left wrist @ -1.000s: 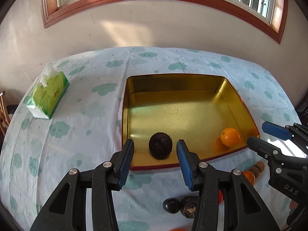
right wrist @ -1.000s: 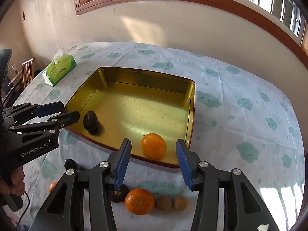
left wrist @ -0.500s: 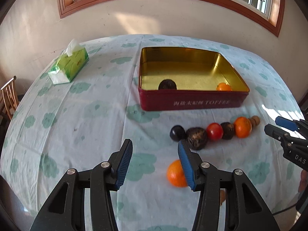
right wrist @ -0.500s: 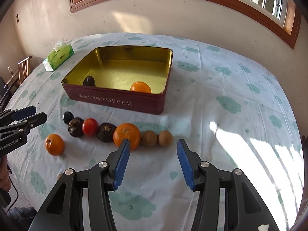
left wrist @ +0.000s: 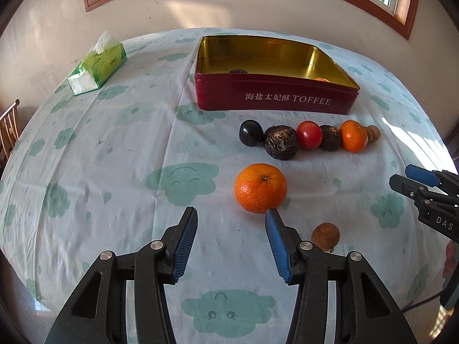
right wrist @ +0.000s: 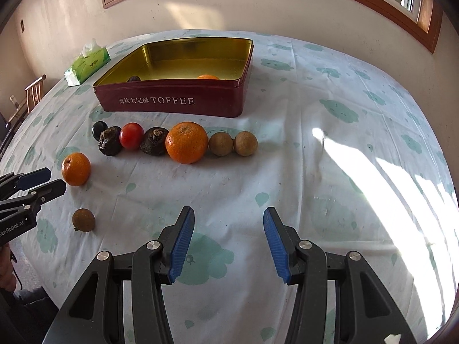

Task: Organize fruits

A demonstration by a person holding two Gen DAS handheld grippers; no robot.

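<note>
At far left on the desk (left wrist: 120, 154), a green tissue box (left wrist: 97, 67). Left tool (left wrist: 231, 219) held partly open above the cloth, nothing between its blue pads, right pad tip just before a loose mandarin (left wrist: 260, 187); near it, a small brown longan (left wrist: 325, 235). Further back, a red TOFFEE tin (right wrist: 175, 101) holding a dark fruit (right wrist: 133, 78) and an orange (right wrist: 208, 76). In front of the tin, a row: black plum (right wrist: 99, 129), dark water chestnut (right wrist: 109, 141), tomato (right wrist: 131, 136), second chestnut (right wrist: 154, 141), large mandarin (right wrist: 186, 142), two longans (right wrist: 233, 143). Right tool (right wrist: 226, 219) likewise partly open, empty, over bare cloth.
</note>
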